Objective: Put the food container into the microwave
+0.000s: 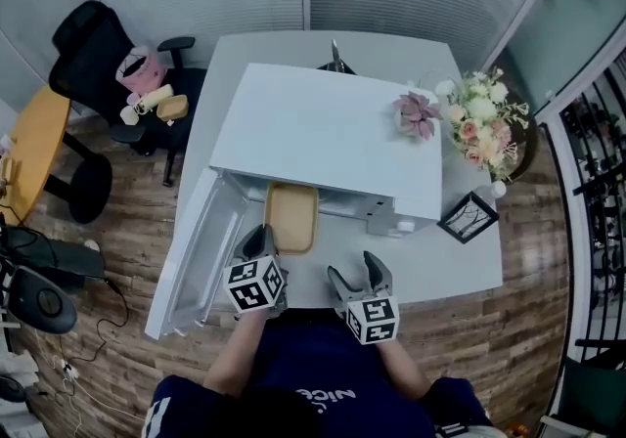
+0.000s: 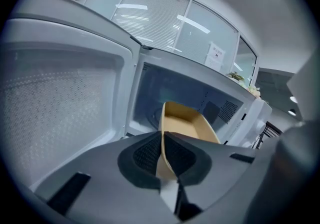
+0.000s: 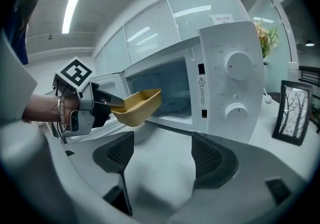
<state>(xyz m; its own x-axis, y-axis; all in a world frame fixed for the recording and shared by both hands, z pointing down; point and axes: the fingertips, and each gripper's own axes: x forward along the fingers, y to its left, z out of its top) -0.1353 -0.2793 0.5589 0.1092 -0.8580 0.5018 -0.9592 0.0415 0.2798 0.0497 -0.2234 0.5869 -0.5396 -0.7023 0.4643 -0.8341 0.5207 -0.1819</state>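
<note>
A tan food container (image 1: 291, 216) hangs level in front of the white microwave (image 1: 333, 133), its far end at the mouth of the cavity. My left gripper (image 1: 262, 248) is shut on the container's near rim. In the left gripper view the jaws (image 2: 162, 140) pinch the thin wall of the container (image 2: 187, 120), with the cavity (image 2: 190, 93) straight ahead. The microwave door (image 1: 201, 250) stands swung open to the left. My right gripper (image 1: 358, 275) is open and empty over the table, right of the container. Its view shows the container (image 3: 137, 107) held by the left gripper (image 3: 107, 103).
A pink flower (image 1: 416, 113) lies on the microwave's top. A bouquet (image 1: 484, 118) and a black picture frame (image 1: 469, 216) stand on the table to the right. The control knobs (image 3: 237, 65) face me. A black chair (image 1: 108, 65) sits to the far left.
</note>
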